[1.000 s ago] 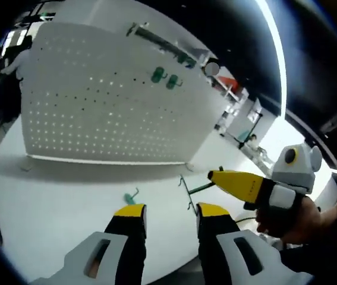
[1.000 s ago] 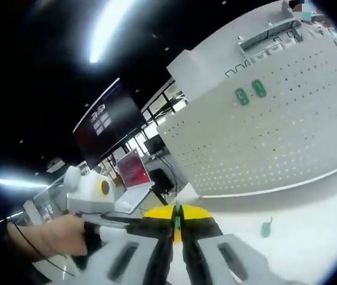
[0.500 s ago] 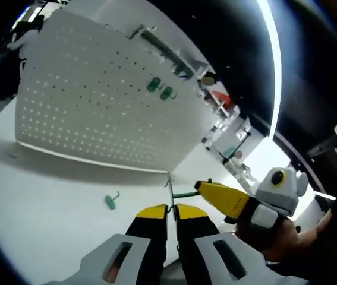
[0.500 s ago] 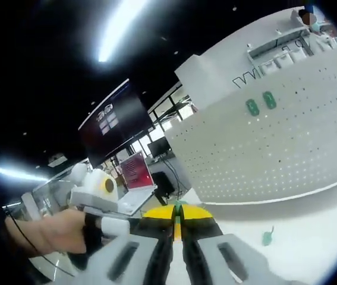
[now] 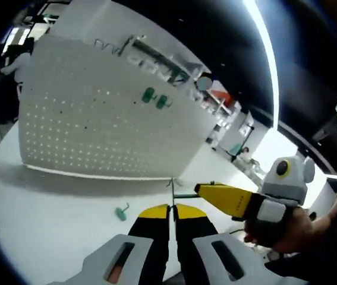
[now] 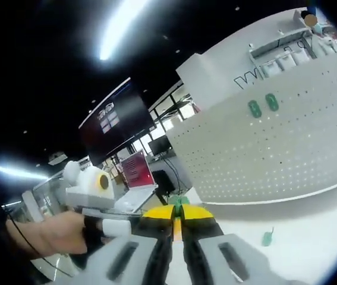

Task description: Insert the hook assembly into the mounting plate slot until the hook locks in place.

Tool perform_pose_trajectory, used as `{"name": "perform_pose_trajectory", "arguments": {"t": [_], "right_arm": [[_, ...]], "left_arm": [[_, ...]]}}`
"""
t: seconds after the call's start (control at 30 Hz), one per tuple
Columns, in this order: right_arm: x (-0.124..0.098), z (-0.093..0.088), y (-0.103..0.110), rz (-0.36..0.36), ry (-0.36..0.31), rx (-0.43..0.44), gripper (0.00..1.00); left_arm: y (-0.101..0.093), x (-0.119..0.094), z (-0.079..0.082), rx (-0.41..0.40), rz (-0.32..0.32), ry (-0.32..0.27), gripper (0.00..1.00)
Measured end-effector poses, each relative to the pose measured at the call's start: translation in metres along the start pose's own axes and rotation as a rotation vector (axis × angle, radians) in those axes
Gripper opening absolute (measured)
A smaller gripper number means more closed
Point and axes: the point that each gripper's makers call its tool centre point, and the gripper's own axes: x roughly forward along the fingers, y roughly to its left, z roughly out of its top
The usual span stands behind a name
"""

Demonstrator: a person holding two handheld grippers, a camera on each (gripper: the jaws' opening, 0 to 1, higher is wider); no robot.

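Note:
A hook assembly, a green bar with a thin wire end, hangs above the table between both grippers. My left gripper is shut on the wire end. My right gripper comes in from the right, shut on the green bar. In the right gripper view, my right gripper pinches a green piece. The white perforated mounting plate stands upright behind, with two green hooks on it. The same plate and hooks appear far right in the right gripper view.
One loose green hook lies on the white table in front of the plate; the same loose hook shows in the right gripper view. A person's hand holds the left gripper. Monitors and shelving stand in the background.
One second ago my left gripper stood open below the hook assembly; it has since shut on the wire end. Both views have shifted slightly with the hands.

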Motion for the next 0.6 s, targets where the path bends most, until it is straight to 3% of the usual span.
{"name": "perform_pose_trajectory", "arguments": {"t": [0.27,0.4,0.5,0.6], "right_arm": [[-0.001,0.007,0.001,0.045,0.007,0.082,0.08],[0.002,0.003,0.003,0.059,0.023,0.093,0.08],[0.003,0.005,0.005,0.065,0.014,0.107,0.08],[0.005,0.004,0.007,0.072,0.016,0.107,0.08]], "left_arm": [[0.006,-0.006,0.013,0.068,0.053,-0.048,0.01],[0.005,-0.008,0.019,0.223,0.085,-0.068,0.01],[0.000,-0.008,0.020,0.249,0.080,-0.070,0.01],[-0.001,-0.007,0.021,0.325,0.092,-0.067,0.02]]}}
